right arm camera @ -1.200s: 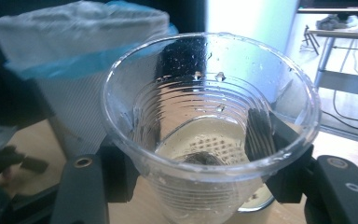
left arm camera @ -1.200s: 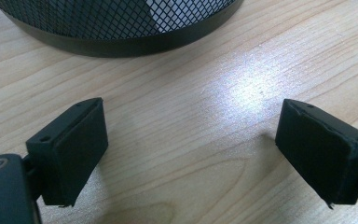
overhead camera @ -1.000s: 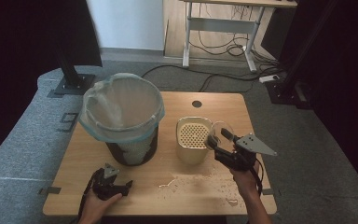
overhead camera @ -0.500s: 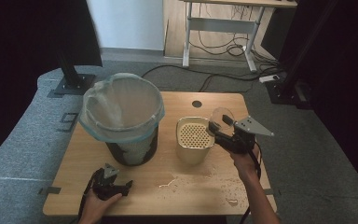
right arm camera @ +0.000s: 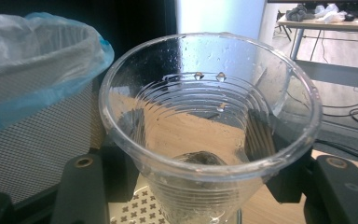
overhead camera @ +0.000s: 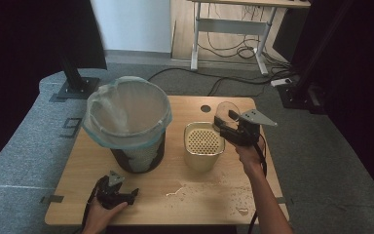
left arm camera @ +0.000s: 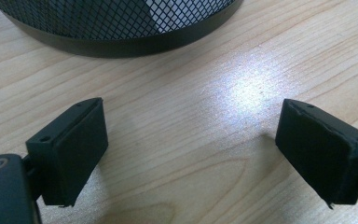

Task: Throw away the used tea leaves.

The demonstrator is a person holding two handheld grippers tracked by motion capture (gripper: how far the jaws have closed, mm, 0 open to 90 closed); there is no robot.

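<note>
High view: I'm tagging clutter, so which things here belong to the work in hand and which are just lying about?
In the job:
- clear plastic cup, gripped by the right gripper
- cream perforated container beside and below it
- bag-lined mesh bin, probably
- spilled water on the table

Lying about:
- left gripper, open, resting on the table
- desk and cables behind

Wooden worktop (overhead camera: pixel 175 209) on a grey carpeted floor (overhead camera: pixel 24 141).

A black mesh bin (overhead camera: pixel 136 156) lined with a clear bag stands at its left half; a cream perforated container (overhead camera: pixel 203 146) stands just right of it. Spilled water (overhead camera: pixel 209 192) spots the front edge. The left hand-held gripper (overhead camera: pixel 114 187) rests on the wood before the bin; a round cable hole (overhead camera: pixel 205 108) sits at the far edge.
</note>
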